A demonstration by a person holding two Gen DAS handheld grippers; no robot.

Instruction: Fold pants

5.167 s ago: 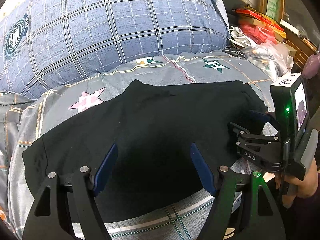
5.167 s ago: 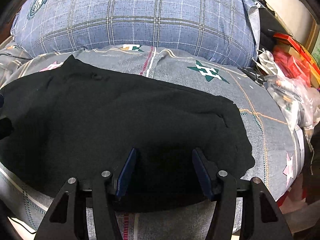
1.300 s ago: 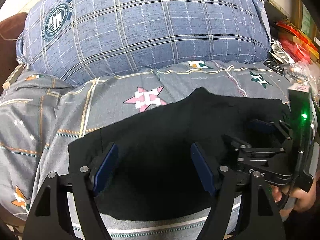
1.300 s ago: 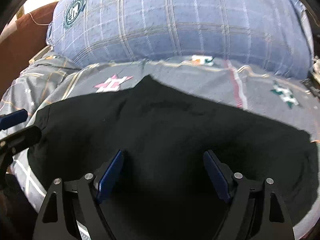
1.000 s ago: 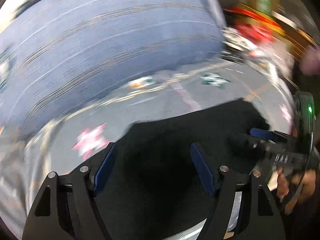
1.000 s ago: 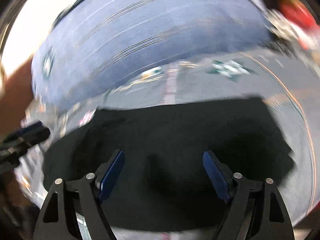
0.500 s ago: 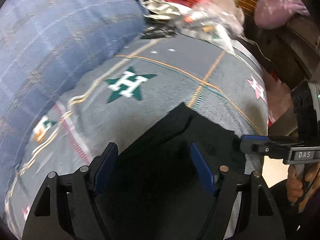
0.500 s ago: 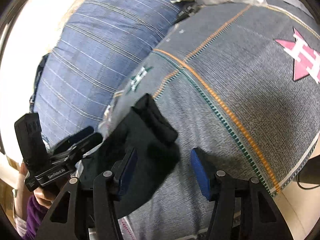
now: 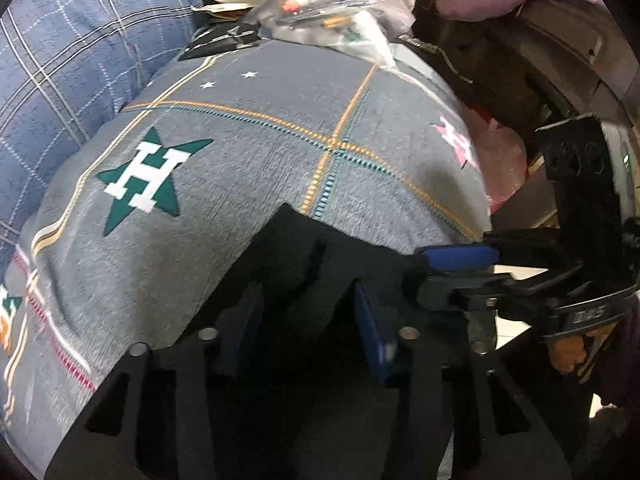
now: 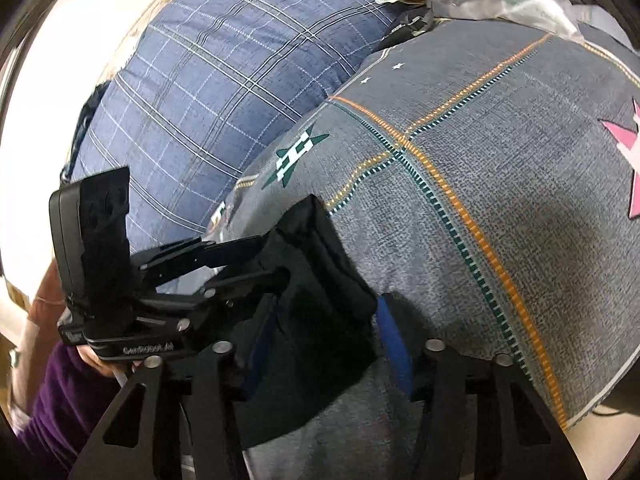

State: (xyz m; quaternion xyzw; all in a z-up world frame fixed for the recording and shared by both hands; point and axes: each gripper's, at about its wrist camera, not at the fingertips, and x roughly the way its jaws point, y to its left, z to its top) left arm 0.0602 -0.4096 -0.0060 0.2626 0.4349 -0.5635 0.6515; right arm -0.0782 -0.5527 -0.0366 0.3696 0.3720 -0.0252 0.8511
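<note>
Black pants (image 9: 304,264), one end, on bed (image 9: 248,152).
Soft, limp (likely light); best taken at corners. Left tool (image 9: 308,320) and right tool (image 10: 324,344) partly closed around fabric, grip unconfirmed.

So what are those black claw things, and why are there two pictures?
Those claws are grabbing tools. A person holds one in each hand, and each has a tiny camera looking out along its two blue-padded fingers. So one picture comes from the left tool and the other from the right tool. Each camera also catches the other tool from the side. They sit over a bed with a grey starry cover. A blue checked pillow lies behind it, and plastic bags at the far end. The black bundle is folded pants. Both tools seem to pinch it, side by side at the same end.
</note>
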